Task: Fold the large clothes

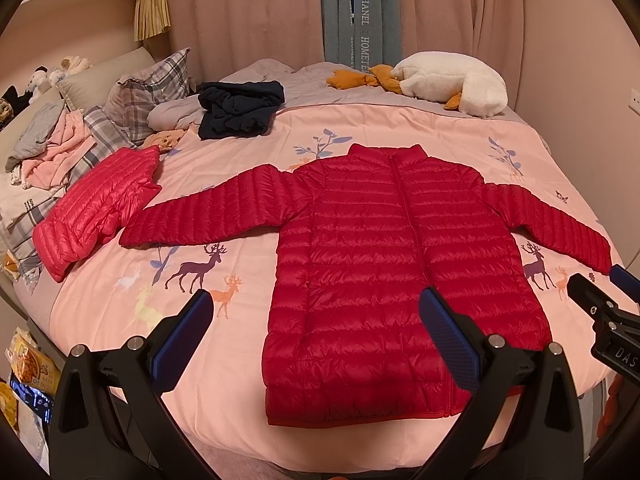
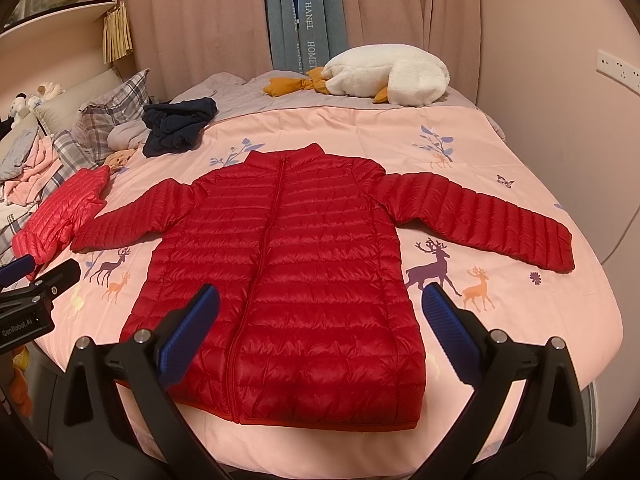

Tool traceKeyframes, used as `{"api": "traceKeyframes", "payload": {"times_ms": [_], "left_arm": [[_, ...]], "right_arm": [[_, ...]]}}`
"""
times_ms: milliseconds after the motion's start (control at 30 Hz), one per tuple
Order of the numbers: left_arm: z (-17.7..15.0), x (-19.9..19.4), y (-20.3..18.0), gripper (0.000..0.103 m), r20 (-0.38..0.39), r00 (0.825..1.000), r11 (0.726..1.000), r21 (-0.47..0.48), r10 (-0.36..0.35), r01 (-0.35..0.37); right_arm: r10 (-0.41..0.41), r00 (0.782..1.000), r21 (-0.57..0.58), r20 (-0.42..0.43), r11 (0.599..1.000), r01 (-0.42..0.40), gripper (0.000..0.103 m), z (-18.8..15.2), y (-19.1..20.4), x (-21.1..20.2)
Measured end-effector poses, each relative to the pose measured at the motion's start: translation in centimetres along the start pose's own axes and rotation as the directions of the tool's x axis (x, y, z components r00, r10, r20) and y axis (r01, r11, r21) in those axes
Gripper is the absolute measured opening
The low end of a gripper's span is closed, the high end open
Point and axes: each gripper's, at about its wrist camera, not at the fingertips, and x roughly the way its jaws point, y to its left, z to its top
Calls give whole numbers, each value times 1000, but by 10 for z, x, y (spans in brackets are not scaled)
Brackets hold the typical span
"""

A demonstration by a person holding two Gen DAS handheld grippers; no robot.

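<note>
A dark red quilted puffer jacket (image 1: 396, 256) lies flat and zipped on the pink bedspread (image 1: 224, 184), both sleeves spread out sideways; it also shows in the right wrist view (image 2: 288, 264). My left gripper (image 1: 316, 320) is open and empty, held above the jacket's lower left hem. My right gripper (image 2: 320, 312) is open and empty above the jacket's lower right hem. The right gripper shows at the right edge of the left view (image 1: 604, 300), and the left gripper at the left edge of the right view (image 2: 36, 280).
A folded pink puffer jacket (image 1: 96, 208) lies at the left by the sleeve end. A dark navy garment (image 1: 236, 108), plaid pillows (image 1: 152, 92) and a clothes pile (image 1: 52, 140) lie behind it. A white plush goose (image 1: 448, 80) lies at the far edge, before curtains.
</note>
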Motion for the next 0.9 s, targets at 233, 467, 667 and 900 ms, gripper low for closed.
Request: {"api": "traceKeyframes", "payload": {"times_ms": [233,467,667,900], "left_arm": [[0,0,0,102,0,1000,1000,-2,0,0],[0,0,0,102,0,1000,1000,0,1,-1],[0,0,-1,102,0,1000,1000,0,1,-1],[-4,14,11,102,-22,987,984,-82,-159,157]], "right_arm": [[0,1000,-1,-1,1000,0,101,0,0,0],[0,1000,0,-1,1000,0,101,0,-1,0],[1,1000,1,-1,1000,-1,101,0,-1,0],[297,955,129,24,946,-297,101,-9,-26,8]]}}
